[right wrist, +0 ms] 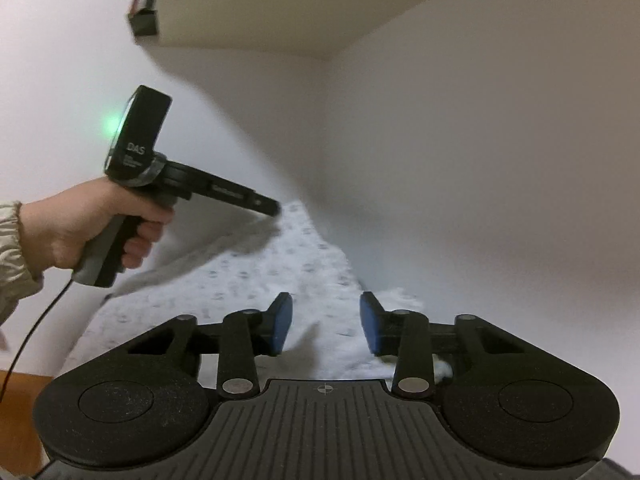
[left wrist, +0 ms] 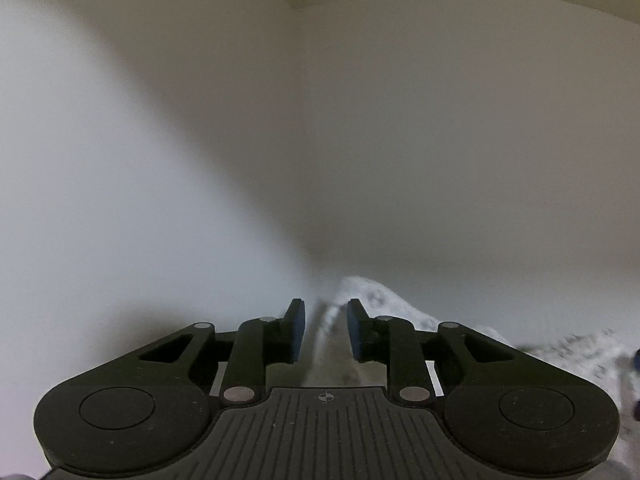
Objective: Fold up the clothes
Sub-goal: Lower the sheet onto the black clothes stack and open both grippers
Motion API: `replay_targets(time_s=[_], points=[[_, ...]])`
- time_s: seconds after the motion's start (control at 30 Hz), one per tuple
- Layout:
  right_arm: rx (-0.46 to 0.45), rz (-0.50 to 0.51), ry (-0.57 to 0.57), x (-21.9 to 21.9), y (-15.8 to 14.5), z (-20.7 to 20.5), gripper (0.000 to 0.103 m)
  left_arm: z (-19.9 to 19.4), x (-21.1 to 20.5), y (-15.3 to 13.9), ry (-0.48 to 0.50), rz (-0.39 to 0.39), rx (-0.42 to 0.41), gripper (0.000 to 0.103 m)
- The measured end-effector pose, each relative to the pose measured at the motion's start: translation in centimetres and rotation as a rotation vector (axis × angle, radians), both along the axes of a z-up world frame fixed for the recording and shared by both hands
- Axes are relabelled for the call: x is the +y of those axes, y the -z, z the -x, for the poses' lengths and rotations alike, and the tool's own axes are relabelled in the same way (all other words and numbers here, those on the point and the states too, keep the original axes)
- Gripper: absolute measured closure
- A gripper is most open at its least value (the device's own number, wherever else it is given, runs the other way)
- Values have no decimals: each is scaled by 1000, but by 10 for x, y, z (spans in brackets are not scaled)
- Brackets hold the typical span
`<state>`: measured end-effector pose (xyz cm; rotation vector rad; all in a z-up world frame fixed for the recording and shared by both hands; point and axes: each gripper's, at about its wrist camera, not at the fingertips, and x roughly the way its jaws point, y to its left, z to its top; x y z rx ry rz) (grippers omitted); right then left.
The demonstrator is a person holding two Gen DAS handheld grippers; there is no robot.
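While both black tools with blue pads stand apart, the left tool (left wrist: 326, 330) and right tool (right wrist: 326, 326) straddle white, grey-patterned cloth (right wrist: 256, 276) at twelve o'clock.

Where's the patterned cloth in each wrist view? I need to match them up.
Left wrist: cloth low, right of centre, a fold rising between the tool's pads and trailing to the right edge.
Right wrist: cloth across the lower middle, from the left tool to the near pads.
Shared landmark: the wall corner.
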<state>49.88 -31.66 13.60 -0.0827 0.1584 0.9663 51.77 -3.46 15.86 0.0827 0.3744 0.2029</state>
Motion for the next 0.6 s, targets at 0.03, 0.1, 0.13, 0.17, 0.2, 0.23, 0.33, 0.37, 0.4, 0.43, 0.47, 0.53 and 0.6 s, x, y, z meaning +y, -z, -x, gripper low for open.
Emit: replay_targets(time_s=[0.03, 0.1, 0.13, 0.17, 0.2, 0.23, 0.33, 0.37, 0.4, 0.43, 0.47, 0.53, 0.6], points=[[0, 31, 10, 3, -1, 2, 65, 4, -3, 0, 8, -1, 4, 63], [1, 114, 81, 19, 5, -5, 65, 13, -9, -1, 23, 2, 12, 50], [-1, 124, 128, 20, 7, -8, 65, 19, -11, -2, 31, 8, 14, 44], [-10, 128, 175, 20, 7, -8, 61, 25, -14, -4, 38, 14, 17, 43], [-16, 119, 214, 18, 5, -4, 59, 31, -17, -6, 50, 32, 26, 38], [-4, 99, 185, 19, 0, 0, 56, 37, -20, -8, 63, 55, 37, 29], [20, 49, 99, 19, -12, 19, 53, 70, -25, -12, 87, 117, 41, 23], [13, 42, 80, 21, -14, 31, 48, 84, -28, -14, 91, 131, 38, 22], [7, 34, 61, 24, -15, 44, 46, 98, -31, -16, 95, 144, 37, 20], [0, 27, 42, 26, -17, 56, 40, 114, -35, -17, 97, 149, 34, 18], [9, 13, 10, 28, -18, 69, 35, 129, -39, -18, 98, 149, 30, 15], [26, -12, -51, 27, -23, 97, 31, 165, -47, -21, 95, 141, 21, 0], [35, -4, -97, 37, -25, 122, 30, 202, -54, -24, 89, 115, 12, 0]])
